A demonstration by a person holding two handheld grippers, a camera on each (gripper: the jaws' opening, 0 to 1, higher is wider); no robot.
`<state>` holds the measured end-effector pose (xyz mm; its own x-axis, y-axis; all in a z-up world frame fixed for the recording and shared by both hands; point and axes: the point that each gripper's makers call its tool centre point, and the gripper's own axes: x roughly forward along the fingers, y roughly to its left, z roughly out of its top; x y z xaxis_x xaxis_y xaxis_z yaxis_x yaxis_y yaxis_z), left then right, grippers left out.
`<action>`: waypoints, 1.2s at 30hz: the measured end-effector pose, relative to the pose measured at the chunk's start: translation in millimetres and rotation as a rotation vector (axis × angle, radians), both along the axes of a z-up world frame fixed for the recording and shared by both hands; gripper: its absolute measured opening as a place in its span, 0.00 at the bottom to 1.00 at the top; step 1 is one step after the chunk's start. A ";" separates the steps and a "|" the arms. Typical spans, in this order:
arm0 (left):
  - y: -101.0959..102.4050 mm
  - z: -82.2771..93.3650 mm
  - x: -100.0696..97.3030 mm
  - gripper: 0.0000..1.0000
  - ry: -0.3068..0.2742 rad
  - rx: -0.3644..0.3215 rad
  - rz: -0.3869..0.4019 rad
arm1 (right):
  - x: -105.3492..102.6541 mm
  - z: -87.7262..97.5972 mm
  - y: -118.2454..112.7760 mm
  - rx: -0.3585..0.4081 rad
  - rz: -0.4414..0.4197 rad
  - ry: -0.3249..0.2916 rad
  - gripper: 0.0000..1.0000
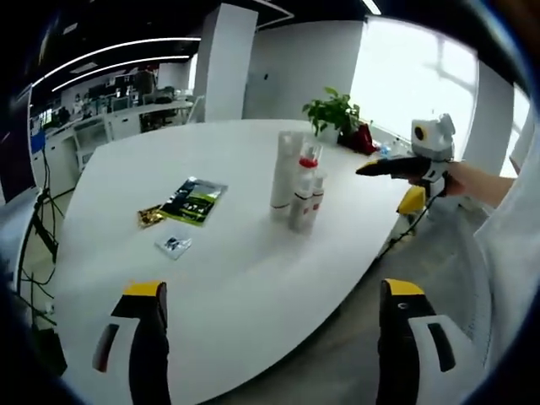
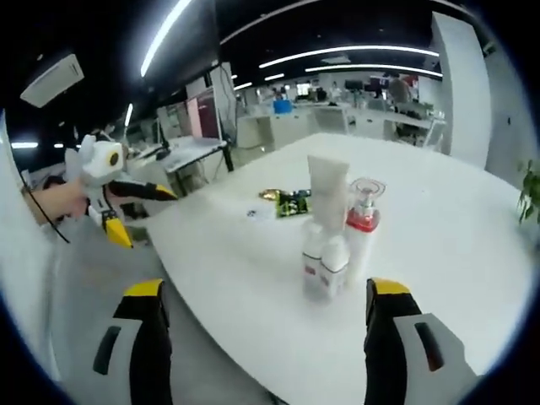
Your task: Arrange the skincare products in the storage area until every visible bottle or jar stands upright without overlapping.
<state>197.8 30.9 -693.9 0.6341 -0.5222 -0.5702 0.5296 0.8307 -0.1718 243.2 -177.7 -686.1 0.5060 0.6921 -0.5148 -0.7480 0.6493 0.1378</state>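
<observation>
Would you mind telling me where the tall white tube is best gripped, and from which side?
Probably by the upper body of the tall white tube, coming in from above or from the far side. It stands upright, and the small bottles and the red-collared pump bottle crowd its lower part on the near side, so only its top is free for the fingers.

White table (image 1: 236, 278), upright bottles (image 1: 297, 181), green packet (image 1: 194, 201), small sachets (image 1: 173, 245)

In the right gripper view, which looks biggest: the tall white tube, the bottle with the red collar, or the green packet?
1. Tall white tube.
2. Bottle with the red collar, nearly as tall.
3. Green packet, though it lies farther back, so that's unsure.
</observation>
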 end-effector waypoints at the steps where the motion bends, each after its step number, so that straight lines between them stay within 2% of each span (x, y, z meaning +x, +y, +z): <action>1: 3.5 -0.2 -1.5 0.99 0.004 -0.001 0.004 | -2.1 -0.2 2.1 0.004 -0.009 0.002 1.00; 7: 12.9 0.9 -7.4 0.99 0.011 -0.015 0.018 | -8.7 0.2 8.8 0.048 -0.058 0.021 0.99; 14: 18.6 -4.7 -7.9 0.99 0.025 -0.015 0.004 | -10.6 -7.0 8.7 0.048 -0.098 0.034 0.99; 26: 16.7 -9.7 0.5 0.99 0.038 -0.017 -0.027 | -8.7 -15.4 6.3 -0.010 -0.116 0.034 0.99; 36: 22.3 -12.5 12.2 0.99 0.050 0.001 -0.048 | -11.2 -18.6 4.1 -0.026 -0.125 0.046 0.98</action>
